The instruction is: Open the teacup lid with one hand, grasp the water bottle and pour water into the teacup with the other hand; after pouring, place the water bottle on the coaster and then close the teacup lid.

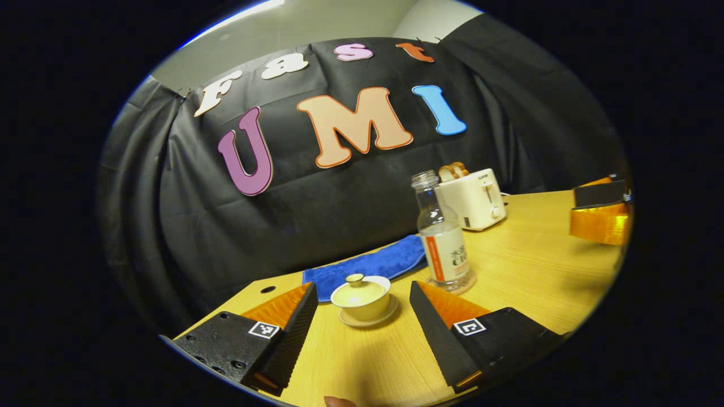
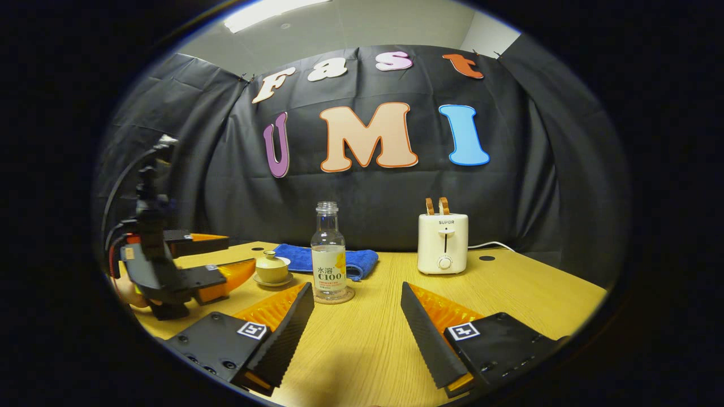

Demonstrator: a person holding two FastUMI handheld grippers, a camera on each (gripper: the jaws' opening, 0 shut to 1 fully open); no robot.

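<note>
Left gripper view: left gripper (image 1: 362, 322) low over the wooden surface (image 1: 526, 271), jaws spread wide and empty, lidded teacup (image 1: 362, 298) on its saucer (image 1: 369, 319) framed between them, untouched. Water bottle (image 1: 442, 236) upright on the coaster (image 1: 459, 286) just right of the teacup, blue cloth (image 1: 370, 265) behind, toaster (image 1: 476, 198) farther back. Right gripper view: right gripper (image 2: 357, 325) likewise spread and empty, water bottle (image 2: 328, 252) upright on the coaster (image 2: 335, 297) ahead, teacup (image 2: 272, 269) left of it, near the left gripper (image 2: 212, 263), jaws parted.

Both the left gripper (image 1: 362, 333) and right gripper (image 2: 357, 330) hover level, jaws spread wide, holding nothing.
</note>
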